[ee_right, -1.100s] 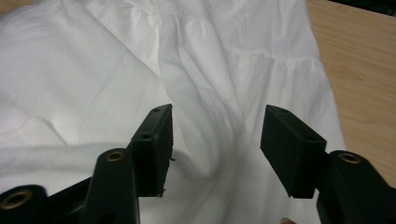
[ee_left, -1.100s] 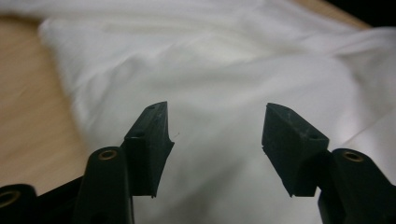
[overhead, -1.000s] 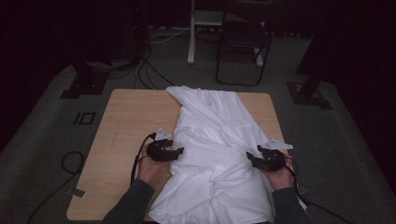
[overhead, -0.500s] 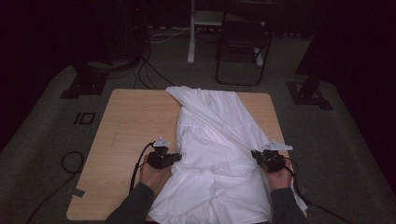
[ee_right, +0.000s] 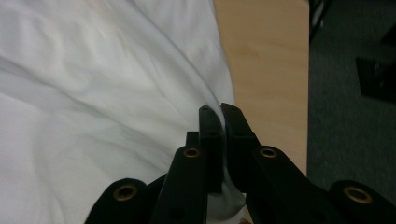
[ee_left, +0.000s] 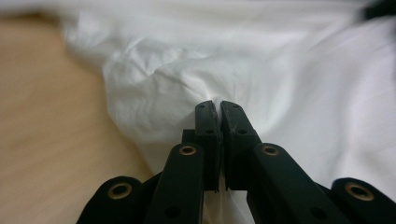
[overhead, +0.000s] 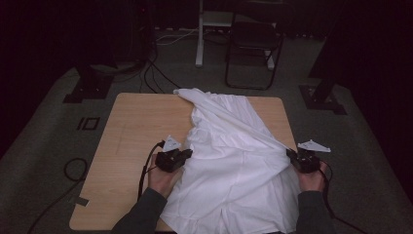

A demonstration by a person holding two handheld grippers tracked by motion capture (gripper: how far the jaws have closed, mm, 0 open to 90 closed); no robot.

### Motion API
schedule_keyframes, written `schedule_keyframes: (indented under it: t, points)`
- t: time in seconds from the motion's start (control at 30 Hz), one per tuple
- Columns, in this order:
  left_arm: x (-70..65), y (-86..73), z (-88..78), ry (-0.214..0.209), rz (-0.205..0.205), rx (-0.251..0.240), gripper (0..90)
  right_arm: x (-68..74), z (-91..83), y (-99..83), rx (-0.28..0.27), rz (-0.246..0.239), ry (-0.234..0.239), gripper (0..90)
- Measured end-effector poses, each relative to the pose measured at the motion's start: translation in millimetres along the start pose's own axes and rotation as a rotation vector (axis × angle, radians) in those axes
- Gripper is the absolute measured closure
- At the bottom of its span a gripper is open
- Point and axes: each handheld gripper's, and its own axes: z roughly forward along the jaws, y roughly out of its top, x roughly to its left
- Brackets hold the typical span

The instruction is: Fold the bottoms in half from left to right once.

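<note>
Both tools now clamped on white cloth: left tool, right tool. Right moved outward to desk edge, stretching fabric.

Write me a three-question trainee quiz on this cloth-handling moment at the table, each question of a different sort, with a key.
1. True or false: the left gripper has its jaws closed on a fold of the white garment.
2. Multiple choice: where on the garment does the right gripper grip? A) its far end B) its right-hand edge, near the edge of the wooden table C) its middle
3. In a few words: what stands on the floor beyond the table?

Key:
1. True.
2. B.
3. A dark folding chair.
</note>
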Motion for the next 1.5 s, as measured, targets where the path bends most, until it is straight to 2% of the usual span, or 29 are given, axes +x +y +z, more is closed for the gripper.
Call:
schedule_keyframes:
  t: [0.03, 0.07, 0.1, 0.17, 0.27, 0.3, 0.33, 0.37, 0.4, 0.47, 0.5, 0.53, 0.57, 0.6, 0.63, 0.67, 0.7, 0.73, 0.77, 0.83, 0.87, 0.97, 1.0, 1.07, 1.17, 1.2, 1.27, 1.37, 1.5]
  points:
    - [5.0, -11.2, 17.6, 0.037, -0.010, 0.069, 86.5, -5.3, 13.1, -12.3, 0.044, 0.004, -0.011, 85.6]
    - [5.0, -11.2, 17.6, 0.037, -0.010, 0.069, 86.6, -5.3, 13.1, -12.3, 0.044, 0.004, -0.011, 85.6]
    - [11.0, -19.6, 28.5, 0.054, -0.036, 0.114, 86.7, -8.1, 24.3, -24.0, 0.083, 0.017, -0.019, 81.8]
    - [16.4, -22.8, 31.8, 0.075, -0.041, 0.131, 86.9, -9.2, 31.8, -33.5, 0.109, 0.030, -0.028, 80.9]
    - [20.0, -21.9, 31.7, 0.093, -0.036, 0.137, 87.1, -9.0, 32.6, -39.0, 0.093, 0.048, -0.011, 82.8]
    - [22.0, -19.5, 33.1, 0.124, -0.010, 0.151, 87.2, -6.7, 31.5, -39.1, 0.099, 0.044, 0.009, 86.1]
    - [22.0, -19.5, 33.1, 0.124, -0.010, 0.151, 87.2, -6.7, 31.5, -39.1, 0.099, 0.044, 0.009, 86.1]
    - [26.5, -17.8, 36.0, 0.158, 0.012, 0.162, 87.3, 1.0, 31.1, -37.5, 0.113, 0.014, 0.017, 88.2]
    - [26.5, -17.8, 36.0, 0.158, 0.012, 0.162, 87.3, 3.0, 31.4, -37.1, 0.114, 0.010, 0.019, 88.6]
    - [35.4, -16.7, 38.2, 0.186, 0.001, 0.170, 87.3, 8.4, 32.5, -35.8, 0.117, -0.005, 0.026, 88.8]
    - [47.5, -14.9, 38.2, 0.216, -0.017, 0.171, 87.3, 17.4, 35.5, -32.6, 0.119, -0.026, 0.042, 88.9]
    - [47.5, -14.9, 38.2, 0.216, -0.017, 0.171, 87.3, 20.8, 37.2, -31.1, 0.120, -0.030, 0.050, 88.9]
    - [61.2, -12.2, 36.9, 0.259, -0.021, 0.180, 87.3, 26.4, 40.8, -28.0, 0.121, -0.037, 0.066, 88.9]
    - [61.2, -12.2, 36.9, 0.259, -0.021, 0.180, 87.4, 26.4, 40.8, -28.0, 0.121, -0.037, 0.066, 88.9]
    - [76.5, -9.0, 35.6, 0.300, -0.027, 0.193, 87.4, 36.4, 48.2, -21.5, 0.122, -0.059, 0.091, 89.0]
    - [76.5, -9.0, 35.6, 0.300, -0.027, 0.193, 87.4, 36.4, 48.2, -21.5, 0.122, -0.059, 0.091, 89.0]
    - [94.1, -4.9, 34.9, 0.344, -0.050, 0.201, 87.3, 47.9, 56.9, -14.4, 0.120, -0.080, 0.111, 88.9]
    - [94.1, -4.9, 34.9, 0.344, -0.050, 0.201, 87.4, 47.9, 56.9, -14.4, 0.120, -0.080, 0.111, 88.9]
    - [101.4, -2.7, 34.8, 0.366, -0.057, 0.206, 87.4, 59.7, 66.3, -6.9, 0.116, -0.105, 0.119, 89.0]
    - [116.2, 2.2, 35.1, 0.405, -0.087, 0.207, 87.4, 63.5, 70.0, -4.1, 0.113, -0.111, 0.122, 89.0]
    - [121.8, 4.0, 35.6, 0.418, -0.102, 0.203, 87.4, 72.4, 82.1, 5.1, 0.106, -0.119, 0.122, 89.0]
    - [130.7, 5.9, 37.4, 0.425, -0.143, 0.194, 87.3, 74.3, 86.7, 8.5, 0.104, -0.118, 0.116, 89.0]
    - [135.6, 7.0, 40.4, 0.426, -0.177, 0.184, 87.3, 75.2, 90.9, 11.7, 0.103, -0.122, 0.106, 89.0]
    - [136.3, 7.7, 44.3, 0.414, -0.194, 0.170, 87.2, 72.9, 104.0, 21.3, 0.100, -0.119, 0.059, 89.0]
    - [133.0, 6.8, 46.0, 0.404, -0.181, 0.164, 86.7, 69.3, 108.1, 24.0, 0.099, -0.094, 0.041, 89.0]
    - [129.6, 4.2, 43.7, 0.377, -0.177, 0.144, 85.3, 66.1, 109.7, 25.6, 0.102, -0.060, 0.046, 88.9]
    - [128.4, 1.9, 39.4, 0.355, -0.176, 0.125, 83.0, 65.3, 109.6, 26.1, 0.107, -0.049, 0.050, 88.5]
    - [125.4, -1.6, 25.3, 0.312, -0.169, 0.088, 66.4, 64.1, 105.2, 28.0, 0.101, -0.019, 0.066, 70.5]
    - [118.5, -5.5, 5.9, 0.287, -0.143, 0.074, 57.9, 68.3, 92.4, 36.7, 0.036, -0.002, 0.102, 62.4]
